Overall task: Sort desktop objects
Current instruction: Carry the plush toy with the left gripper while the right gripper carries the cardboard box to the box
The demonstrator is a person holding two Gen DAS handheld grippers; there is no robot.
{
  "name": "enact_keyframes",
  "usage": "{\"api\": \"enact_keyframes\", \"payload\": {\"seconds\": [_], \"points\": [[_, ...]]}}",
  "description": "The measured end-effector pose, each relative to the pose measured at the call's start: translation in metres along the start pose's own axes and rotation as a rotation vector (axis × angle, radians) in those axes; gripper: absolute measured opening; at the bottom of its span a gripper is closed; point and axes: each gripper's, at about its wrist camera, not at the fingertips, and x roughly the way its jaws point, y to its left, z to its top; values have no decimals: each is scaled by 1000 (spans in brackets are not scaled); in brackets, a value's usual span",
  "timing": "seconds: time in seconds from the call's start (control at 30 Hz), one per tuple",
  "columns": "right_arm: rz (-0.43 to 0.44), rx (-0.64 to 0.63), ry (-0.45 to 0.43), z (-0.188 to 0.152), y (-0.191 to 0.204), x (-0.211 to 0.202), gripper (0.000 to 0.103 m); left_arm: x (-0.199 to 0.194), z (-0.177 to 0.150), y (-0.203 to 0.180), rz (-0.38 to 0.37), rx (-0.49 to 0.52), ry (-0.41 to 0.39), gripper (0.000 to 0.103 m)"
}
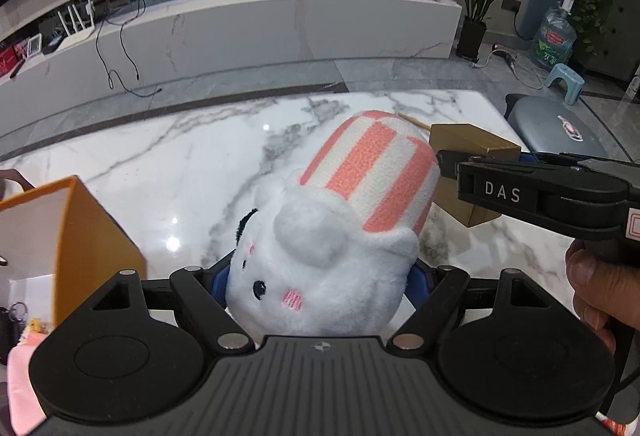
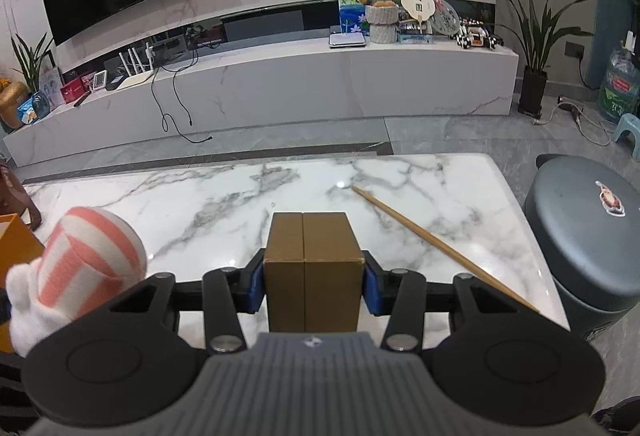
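My left gripper [image 1: 320, 288] is shut on a white plush toy [image 1: 320, 264] with a pink-and-white striped hat, held above the marble table [image 1: 160, 163]. The toy also shows at the left of the right wrist view [image 2: 80, 268]. My right gripper [image 2: 314, 286] is shut on a brown cardboard box [image 2: 312, 268], its blue pads [image 2: 370, 288] pressing both sides. In the left wrist view the right gripper [image 1: 456, 171] comes in from the right with the box [image 1: 464, 143] just behind the toy's hat. A wooden chopstick [image 2: 436, 246] lies on the table right of the box.
An orange open box [image 1: 80, 236] stands at the table's left edge, with small items inside. A grey round stool [image 2: 588, 236] sits right of the table. A white TV bench [image 2: 280, 87] with clutter runs along the far wall.
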Motion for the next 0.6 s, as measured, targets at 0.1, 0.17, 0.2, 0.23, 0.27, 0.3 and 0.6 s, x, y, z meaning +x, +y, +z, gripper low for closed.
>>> {"api": "enact_keyframes", "payload": {"seconds": [0.1,0.17,0.2,0.23,0.27,0.3,0.6], "points": [[1,-9,-13,1,3,-12,48,-12,0,3,-2,0,-22,93],[2,-14,-23,2,6,-21,48,-21,0,5,-3,-2,-37,93],[4,-18,-30,2,9,-25,48,-25,1,6,-4,-4,-44,93],[7,-21,-35,3,11,-29,48,-30,1,7,-5,-7,-52,93],[10,-25,-42,4,14,-33,48,-35,2,9,-6,-10,-61,93],[13,-30,-48,5,17,-37,48,-39,2,10,-7,-11,-69,93],[49,-85,-103,13,53,-67,48,-73,4,41,16,-35,-141,93]]}}
